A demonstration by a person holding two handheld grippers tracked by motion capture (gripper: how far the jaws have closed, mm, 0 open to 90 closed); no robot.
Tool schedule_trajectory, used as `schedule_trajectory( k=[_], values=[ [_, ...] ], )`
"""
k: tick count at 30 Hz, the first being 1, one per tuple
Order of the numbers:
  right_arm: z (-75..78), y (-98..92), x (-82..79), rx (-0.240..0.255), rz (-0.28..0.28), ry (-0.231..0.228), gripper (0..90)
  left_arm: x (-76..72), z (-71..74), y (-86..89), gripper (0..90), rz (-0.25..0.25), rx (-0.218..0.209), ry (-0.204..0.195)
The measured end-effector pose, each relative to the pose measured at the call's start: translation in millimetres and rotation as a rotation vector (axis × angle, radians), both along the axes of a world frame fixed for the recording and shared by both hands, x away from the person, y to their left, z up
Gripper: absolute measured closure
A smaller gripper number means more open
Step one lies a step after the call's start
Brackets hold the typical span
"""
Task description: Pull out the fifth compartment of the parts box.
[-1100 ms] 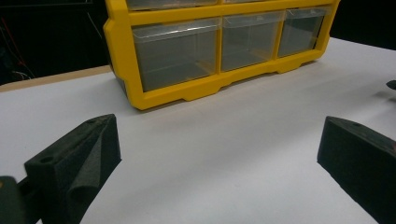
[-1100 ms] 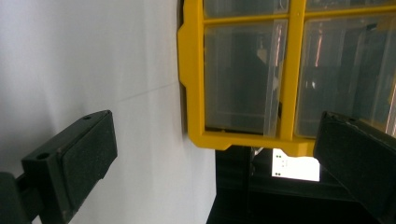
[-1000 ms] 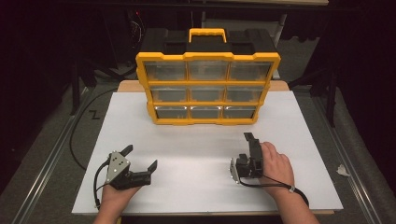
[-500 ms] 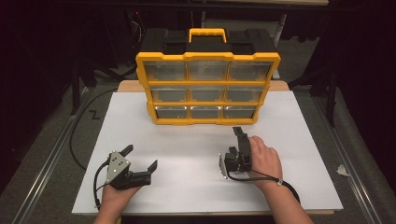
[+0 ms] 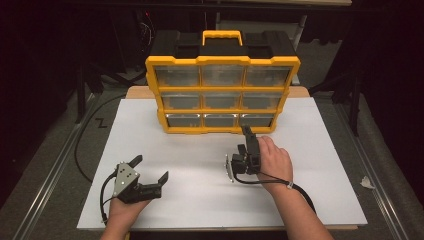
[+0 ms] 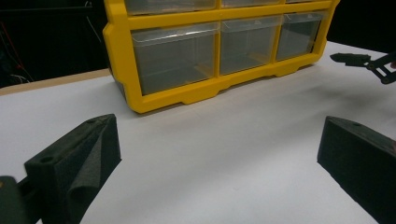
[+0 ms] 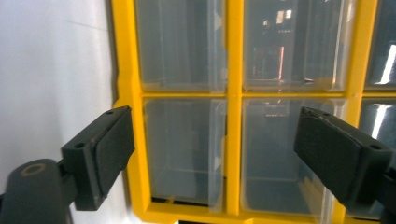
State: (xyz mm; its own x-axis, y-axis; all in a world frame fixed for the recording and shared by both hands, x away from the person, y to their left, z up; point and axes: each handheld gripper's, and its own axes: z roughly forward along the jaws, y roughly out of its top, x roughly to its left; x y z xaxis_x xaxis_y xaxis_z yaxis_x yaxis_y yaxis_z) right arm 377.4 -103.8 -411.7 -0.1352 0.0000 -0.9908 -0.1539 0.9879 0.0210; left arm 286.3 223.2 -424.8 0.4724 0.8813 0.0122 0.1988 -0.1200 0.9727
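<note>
- High view: a yellow organizer (image 5: 222, 95) with clear drawers is seen standing upright at the far middle of the white worktop (image 5: 200, 200), its black carrying case behind it.
- The right tool (image 5: 248, 137) is held just in front of the organizer's bottom row, near the lower right drawers, and is turned on its side in the right hand (image 5: 272, 160).
- Right gripper view: the jaws of the right tool are seen well apart, having just been closing a little, with nothing pressed between them; a lower drawer (image 7: 182, 149) and the yellow divider beside it are framed in the gap, close ahead but not touched.
- The left tool (image 5: 150, 172) is held low over the near left of the worktop, well apart from the organizer.
- Left gripper view: its jaws are spread wide and empty, with the organizer's lower left corner (image 6: 135, 100) ahead across bare worktop.
</note>
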Motion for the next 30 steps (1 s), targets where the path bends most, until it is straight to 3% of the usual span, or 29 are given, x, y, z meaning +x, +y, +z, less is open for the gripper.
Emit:
schedule_trajectory(
  k=[9,11,13,15,18,19,24,28,30],
  values=[
    [13.1,11.2,4.8,0.004,0.005,-0.040,22.3,0.1,0.2,0.6,0.2,0.006,-0.005,-0.007],
    [16.4,13.9,5.7,0.018,0.008,-0.048,25.6,0.3,0.4,0.9,0.2,0.007,-0.011,-0.010],
    [23.3,18.5,7.3,-0.001,0.018,-0.065,31.0,0.9,0.0,0.5,0.2,0.004,-0.011,-0.010],
    [26.5,21.7,8.7,0.023,0.011,-0.066,35.7,0.9,0.0,0.3,0.2,0.002,-0.010,-0.009],
    [33.2,25.3,11.6,0.014,0.011,-0.084,38.2,0.7,0.0,-0.2,0.2,-0.003,-0.012,-0.010],
    [39.1,28.4,13.2,0.028,0.004,-0.086,43.1,0.5,-0.1,-0.5,0.2,-0.007,-0.011,-0.009],
    [52.2,35.5,20.4,0.043,-0.012,-0.109,49.3,0.6,0.0,-0.2,0.2,-0.005,-0.018,-0.012],
    [63.3,40.8,27.2,0.008,0.001,-0.141,53.9,0.4,0.1,0.7,0.2,-0.005,-0.019,-0.011],
    [64.0,43.4,30.5,0.046,-0.016,-0.132,57.2,0.5,0.1,0.6,0.2,-0.006,-0.020,-0.010]
  ],
)
